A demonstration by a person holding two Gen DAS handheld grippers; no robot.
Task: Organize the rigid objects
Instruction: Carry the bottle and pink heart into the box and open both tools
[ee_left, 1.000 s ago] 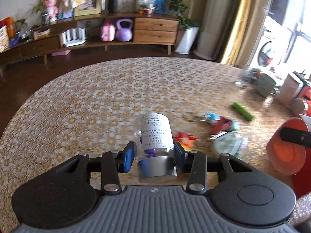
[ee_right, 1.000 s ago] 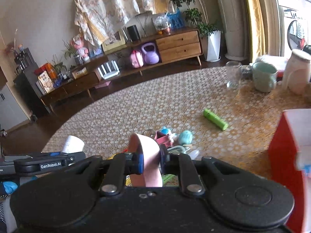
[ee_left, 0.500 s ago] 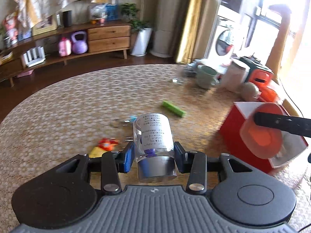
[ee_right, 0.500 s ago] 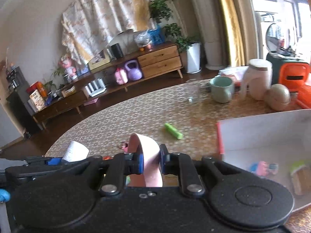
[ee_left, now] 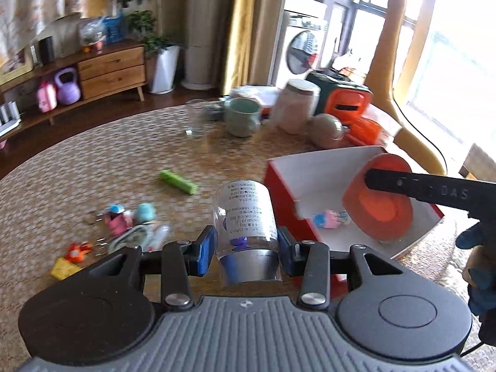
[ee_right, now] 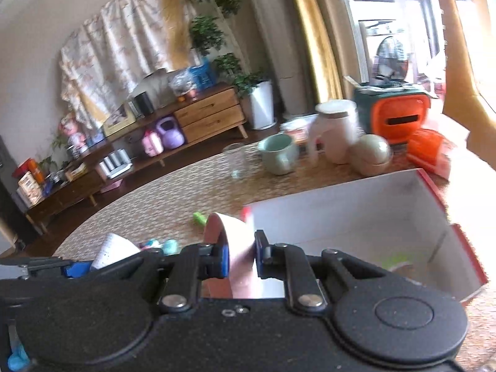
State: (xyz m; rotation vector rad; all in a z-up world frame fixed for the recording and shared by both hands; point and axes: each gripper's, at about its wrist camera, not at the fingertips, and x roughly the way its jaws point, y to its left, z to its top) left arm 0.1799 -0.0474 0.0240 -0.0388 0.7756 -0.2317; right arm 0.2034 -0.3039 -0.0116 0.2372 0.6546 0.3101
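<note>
My left gripper (ee_left: 246, 245) is shut on a clear bottle (ee_left: 245, 214) with a printed label and a silver cap; it hangs above the table just left of the red box (ee_left: 288, 192). My right gripper (ee_right: 241, 252) is shut on the rim of a pink-orange plastic cup (ee_right: 235, 232). In the left wrist view that cup (ee_left: 381, 207) hangs over the box's white inside. A small pink and blue toy (ee_left: 328, 218) lies in the box. A green stick (ee_left: 178, 181) and a heap of small toys (ee_left: 130, 220) lie loose on the table.
At the far edge of the round table stand a glass (ee_left: 195, 121), a green mug (ee_left: 241, 121), a pale jar (ee_left: 297, 105), a round pot (ee_left: 328, 125) and an orange device (ee_left: 347, 102). A yellow chair stands to the right.
Both grippers have swung right across the table with their loads. The red box has come into full view, and the cup now hangs over its inside.
</note>
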